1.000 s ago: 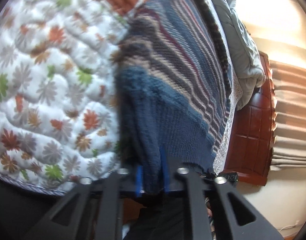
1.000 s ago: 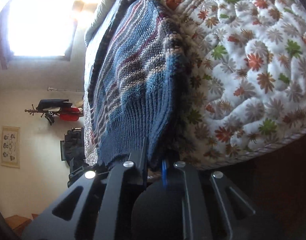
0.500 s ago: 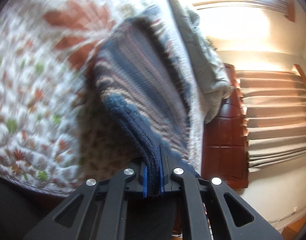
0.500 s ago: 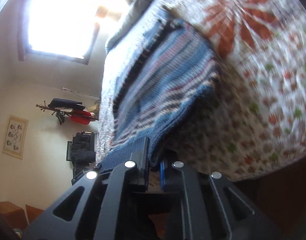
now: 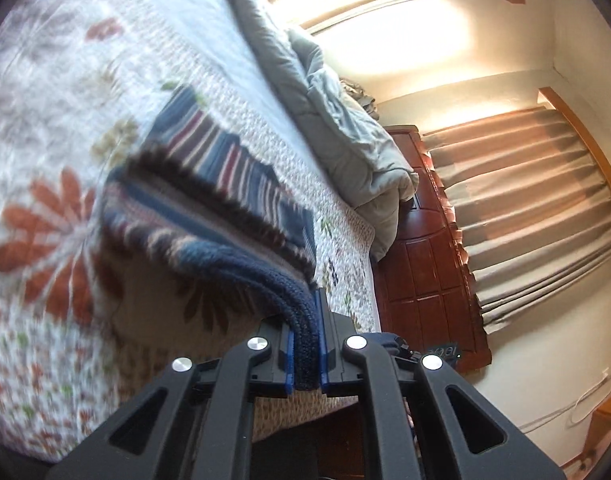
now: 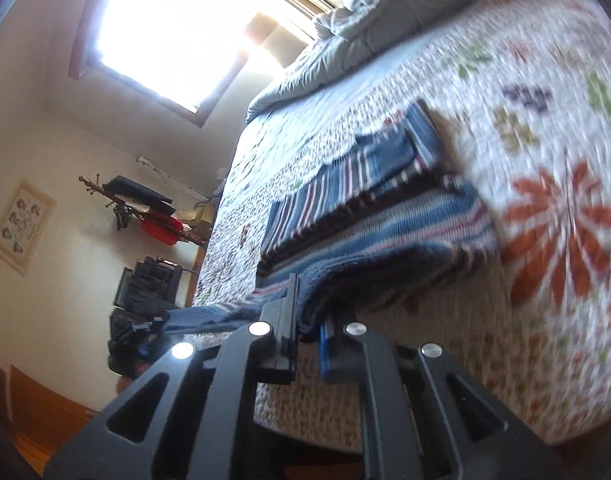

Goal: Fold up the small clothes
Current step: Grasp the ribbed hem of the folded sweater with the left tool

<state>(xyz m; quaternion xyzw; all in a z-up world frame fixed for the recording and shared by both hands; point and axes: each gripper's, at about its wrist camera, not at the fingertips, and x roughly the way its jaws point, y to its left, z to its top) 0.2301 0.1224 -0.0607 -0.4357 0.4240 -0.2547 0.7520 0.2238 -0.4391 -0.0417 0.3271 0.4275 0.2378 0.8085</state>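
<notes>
Left wrist view, near to far:
- At 6 o'clock, left gripper (image 5: 304, 354), its 2 blue-lined fingers (image 5: 289, 358) pressed tight on the ribbed navy hem of the striped knit sweater (image 5: 225, 204).
- Sweater lifted from that pinch, rising toward 10 o'clock, hem edge hanging clear of the floral quilt (image 5: 45, 160), shadow beneath it, far part folded over and resting on the quilt.
- Motion blur over quilt and knit.
- Beyond, toward 1 o'clock, a grey duvet (image 5: 337, 120) bunched along the far side of the bed.
- At 3 o'clock, a dark red wooden cabinet (image 5: 421, 264), then pleated tan curtains (image 5: 537, 208).

Right wrist view, near to far:
- At 6 o'clock, right gripper (image 6: 307, 350), fingers closed on the other end of the same hem, knit wedged between the black finger (image 6: 283, 344) and the blue pad.
- Sweater (image 6: 385, 216) stretching from the pinch toward 1 o'clock, upper layer lying on the quilt (image 6: 545, 120), near edge held off it.
- A loose strip of blue knit trailing toward 9 o'clock from the grip.
- Past the sweater, at 12 o'clock, the grey duvet (image 6: 385, 12).
- At 11 o'clock, a bright window (image 6: 177, 28).
- At 9 o'clock, a coat rack (image 6: 145, 208) with dark and red items, and a framed picture (image 6: 21, 224) on the wall.
</notes>
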